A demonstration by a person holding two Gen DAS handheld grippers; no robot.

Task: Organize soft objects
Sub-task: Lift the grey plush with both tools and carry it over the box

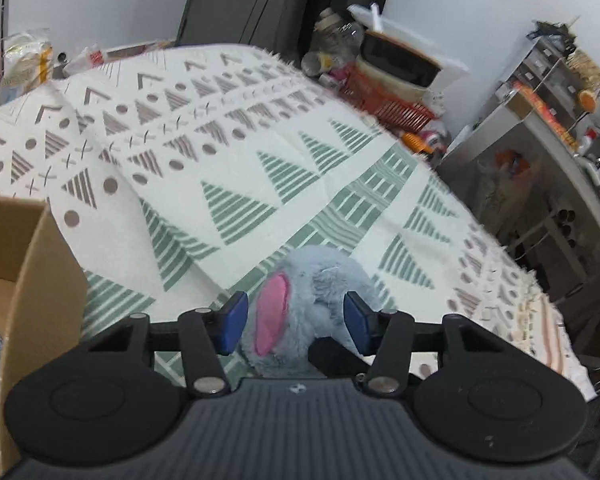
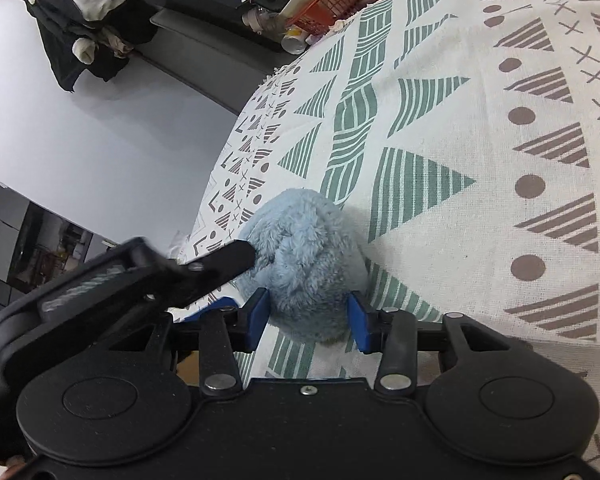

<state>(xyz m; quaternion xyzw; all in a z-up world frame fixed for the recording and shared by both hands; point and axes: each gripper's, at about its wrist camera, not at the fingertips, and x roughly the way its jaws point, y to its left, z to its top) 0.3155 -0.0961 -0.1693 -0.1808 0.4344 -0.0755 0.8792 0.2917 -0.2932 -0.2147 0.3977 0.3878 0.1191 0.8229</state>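
Gripping blue plush toy [image 1: 312,304] together, left tool [image 1: 296,322] and right tool [image 2: 309,316] should lift evenly toward cardboard box [image 1: 24,280].

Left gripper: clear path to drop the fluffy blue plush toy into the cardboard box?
Probably yes. The left gripper has the fluffy blue plush toy between its fingers, and the open cardboard box sits just to its left on the patterned cloth. The right gripper also brackets the toy.
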